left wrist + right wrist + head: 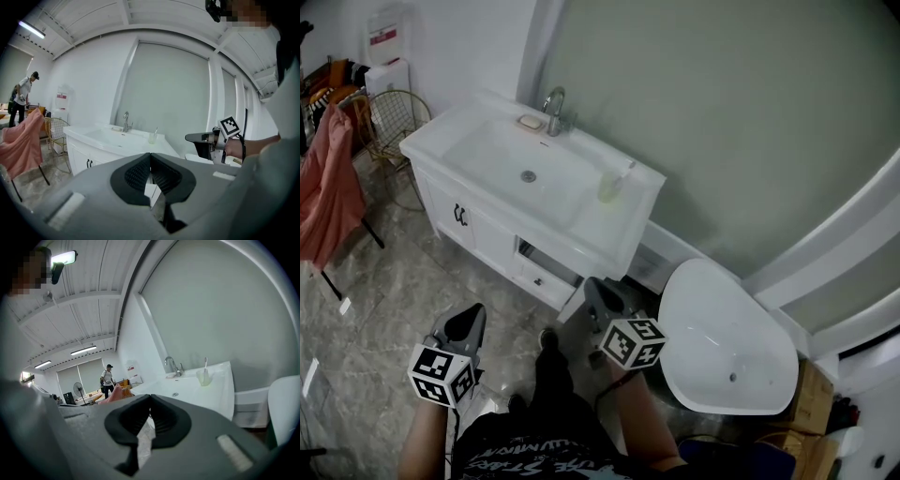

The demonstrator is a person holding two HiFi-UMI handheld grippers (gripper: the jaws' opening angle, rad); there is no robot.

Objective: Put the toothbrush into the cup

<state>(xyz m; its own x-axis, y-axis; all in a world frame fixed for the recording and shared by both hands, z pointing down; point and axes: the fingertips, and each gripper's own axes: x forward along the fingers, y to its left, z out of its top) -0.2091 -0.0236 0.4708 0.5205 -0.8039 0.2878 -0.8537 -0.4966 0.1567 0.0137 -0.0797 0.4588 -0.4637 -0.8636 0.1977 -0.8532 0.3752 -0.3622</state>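
Observation:
A clear cup [608, 187] stands on the right end of the white sink counter [487, 127], with a white toothbrush [623, 171] upright in it. The left gripper view shows the cup [152, 137] and toothbrush [155, 131] far ahead; so does the right gripper view, with cup [204, 377] and toothbrush [205, 363]. My left gripper [472, 322] [150, 154] is shut and empty, low over the floor. My right gripper [598, 291] [150, 397] is shut too, holding nothing, in front of the vanity's right corner and well short of the cup.
A faucet [554, 111] and soap dish [530, 121] sit at the back of the basin. A vanity drawer [546, 272] hangs open. A white bathtub [727, 342] lies to the right. A pink cloth on a rack [323, 187] and a wire chair [394, 117] stand left.

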